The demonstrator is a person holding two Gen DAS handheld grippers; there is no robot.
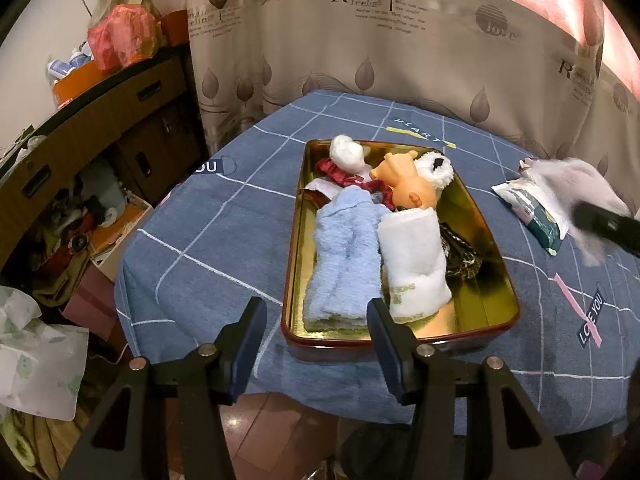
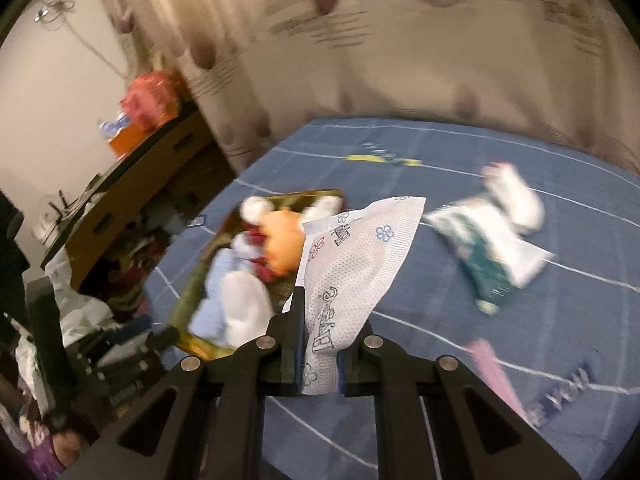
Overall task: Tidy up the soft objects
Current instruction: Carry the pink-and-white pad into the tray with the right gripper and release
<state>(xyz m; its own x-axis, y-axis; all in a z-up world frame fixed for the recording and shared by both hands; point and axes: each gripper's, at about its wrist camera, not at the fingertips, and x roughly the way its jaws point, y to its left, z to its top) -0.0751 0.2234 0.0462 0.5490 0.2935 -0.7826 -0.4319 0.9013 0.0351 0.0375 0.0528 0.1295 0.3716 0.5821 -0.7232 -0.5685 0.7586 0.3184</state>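
Observation:
A gold tin [image 1: 496, 280] with a red rim sits on the blue checked cloth. It holds a folded blue towel [image 1: 344, 256], a rolled white towel [image 1: 416, 264], an orange doll [image 1: 408, 184], a white fluffy ball [image 1: 348, 152] and a dark patterned fabric [image 1: 460, 252]. My left gripper [image 1: 316, 314] stands open and empty over the tin's near edge. My right gripper [image 2: 322, 328] is shut on a white printed tissue [image 2: 360, 252], lifted above the cloth to the right of the tin [image 2: 188, 312]. In the left wrist view, that gripper [image 1: 608, 224] and its tissue [image 1: 576, 184] are blurred.
A green and white packet [image 2: 492, 256] lies on the cloth at the right, with a white soft item [image 2: 516, 196] beside it. A brown cabinet [image 1: 120, 120] and floor clutter [image 1: 72, 224] stand left of the table. A curtain [image 1: 360, 40] hangs behind.

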